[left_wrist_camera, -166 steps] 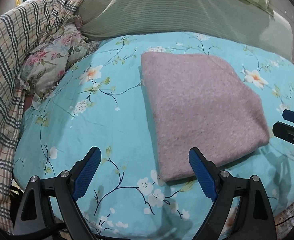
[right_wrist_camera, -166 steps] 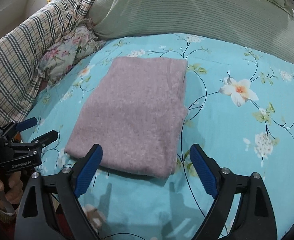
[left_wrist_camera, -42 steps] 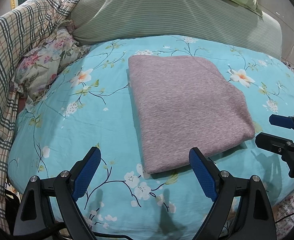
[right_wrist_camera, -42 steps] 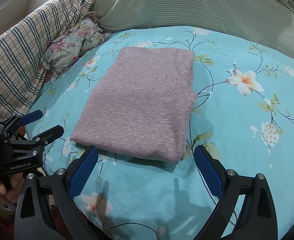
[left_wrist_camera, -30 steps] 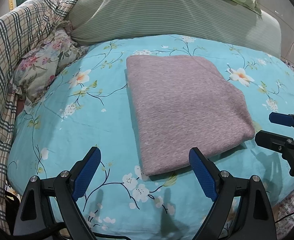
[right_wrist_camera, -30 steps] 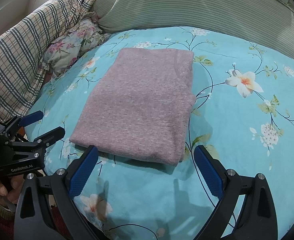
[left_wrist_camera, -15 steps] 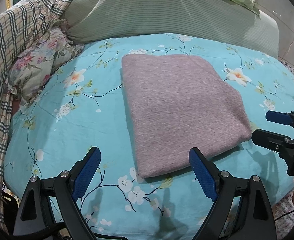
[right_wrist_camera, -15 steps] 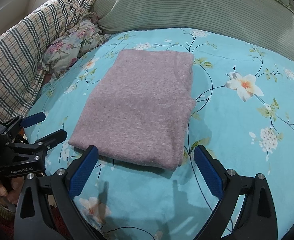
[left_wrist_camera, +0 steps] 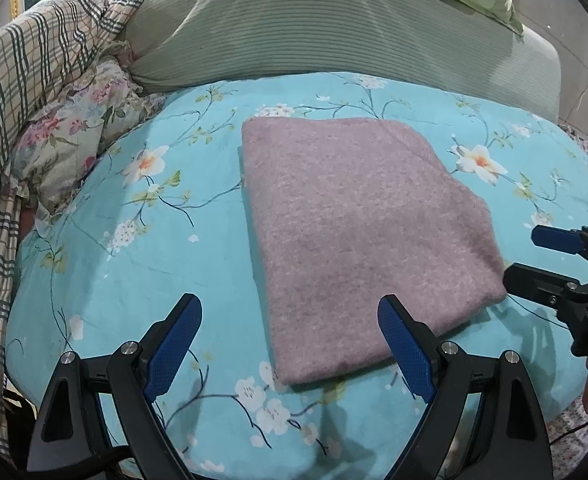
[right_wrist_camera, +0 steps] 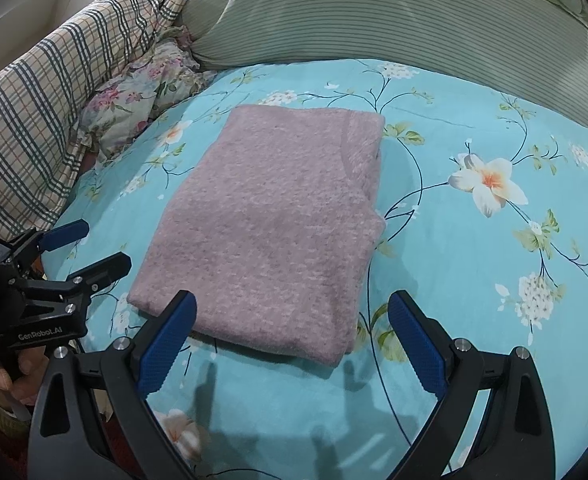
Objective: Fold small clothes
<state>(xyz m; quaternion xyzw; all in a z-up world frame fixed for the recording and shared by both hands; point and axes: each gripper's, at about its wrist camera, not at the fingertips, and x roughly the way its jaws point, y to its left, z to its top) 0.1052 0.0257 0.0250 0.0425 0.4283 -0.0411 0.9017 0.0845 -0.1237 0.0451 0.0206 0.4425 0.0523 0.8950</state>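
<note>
Garment [left_wrist_camera: 358,236] lies folded flat on the bed [left_wrist_camera: 142,280]. Left gripper [left_wrist_camera: 290,344] and right gripper [right_wrist_camera: 292,338] hover near it, both spread wide, holding nothing.

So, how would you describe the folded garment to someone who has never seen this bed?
Find the turquoise flowered bedspread in front of the striped green pillow. In its middle lies the folded garment, a flat rectangle. It is the only plain mauve, fuzzy piece; the fabrics nearby are checked or flowered.

Turquoise floral bedspread [left_wrist_camera: 106,280], striped green bolster [left_wrist_camera: 294,32], plaid quilt [right_wrist_camera: 46,92] beside it.
</note>
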